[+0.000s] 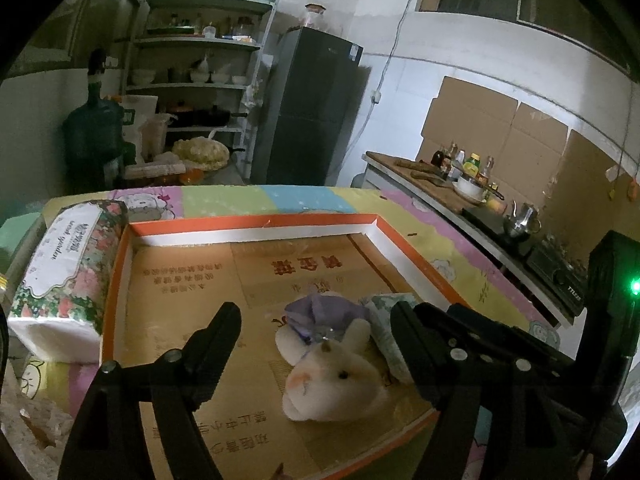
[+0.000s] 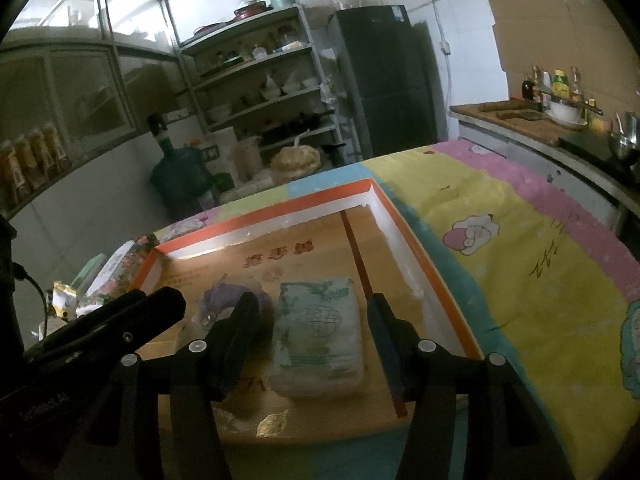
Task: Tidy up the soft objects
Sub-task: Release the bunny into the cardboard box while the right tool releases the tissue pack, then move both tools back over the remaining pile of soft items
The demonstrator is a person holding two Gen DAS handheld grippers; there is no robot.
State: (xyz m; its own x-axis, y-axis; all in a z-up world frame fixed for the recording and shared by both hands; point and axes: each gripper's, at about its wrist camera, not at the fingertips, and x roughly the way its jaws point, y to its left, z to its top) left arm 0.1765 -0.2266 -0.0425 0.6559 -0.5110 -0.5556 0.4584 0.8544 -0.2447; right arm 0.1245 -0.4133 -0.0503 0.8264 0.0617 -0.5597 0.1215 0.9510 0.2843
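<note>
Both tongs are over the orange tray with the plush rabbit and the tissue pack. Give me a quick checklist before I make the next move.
1. Left tongs open, nothing gripped: ok.
2. Right tongs open, pads off the green tissue pack between them: ok.
3. Plush rabbit lying inside the orange tray: ok.
4. Green tissue pack inside the tray, beside the rabbit: ok.
5. Floral tissue pack in the tray: not ok, it sits outside the left wall.
6. Whether rabbit and green pack touch: cannot tell.

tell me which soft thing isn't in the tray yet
The floral tissue pack: it sits outside the tray, left of it; the plush bunny and green pack lie inside.
</note>
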